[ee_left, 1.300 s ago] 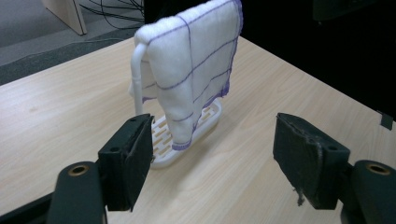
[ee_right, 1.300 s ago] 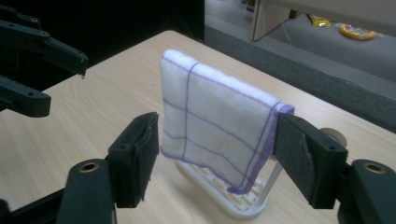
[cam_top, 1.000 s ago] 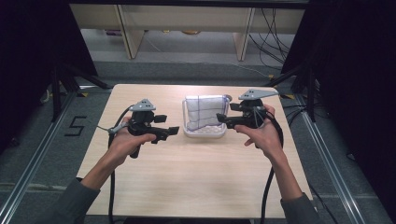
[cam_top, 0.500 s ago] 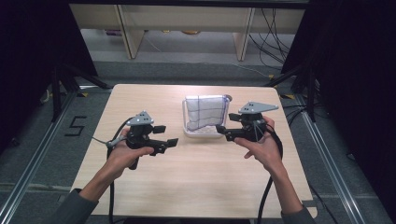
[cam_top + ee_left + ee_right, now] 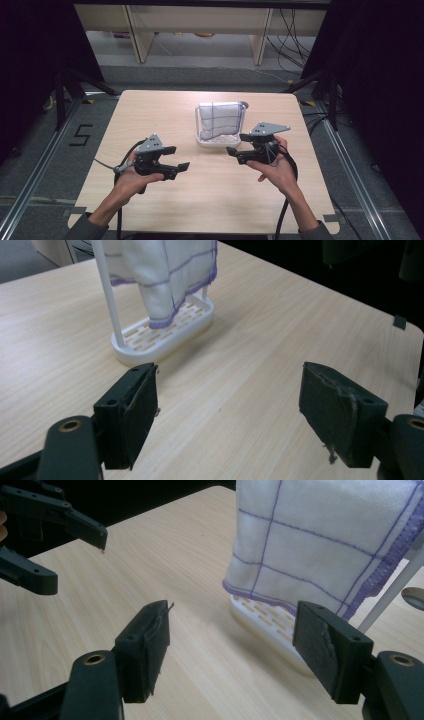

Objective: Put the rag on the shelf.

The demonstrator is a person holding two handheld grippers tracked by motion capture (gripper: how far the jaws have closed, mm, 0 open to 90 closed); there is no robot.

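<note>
A white cloth with purple lines (image 5: 220,120) hangs over a white rack (image 5: 207,142) with a slotted base at the table's middle back. My left gripper (image 5: 179,157) hovers left of and nearer than the rack, pointing right; its jaws have just been opening and nothing is between them. My right gripper (image 5: 236,143) is open and bare just right of the rack's near corner, pointing left. The left gripper view has the cloth (image 5: 160,275) and rack base (image 5: 165,335) beyond my open left gripper (image 5: 230,405). In the right gripper view the cloth (image 5: 325,540) hangs beyond my open right gripper (image 5: 235,645).
The light wooden table (image 5: 150,115) has bare room in front of and on both sides of the rack. In the right gripper view the left gripper (image 5: 77,560) faces in from the upper left. Dark stands and cables lie on the floor around the table.
Both hands have come down and back toward the near edge, so both grippers now sit lower and nearer than the rack. The left jaws stand slightly wider.
</note>
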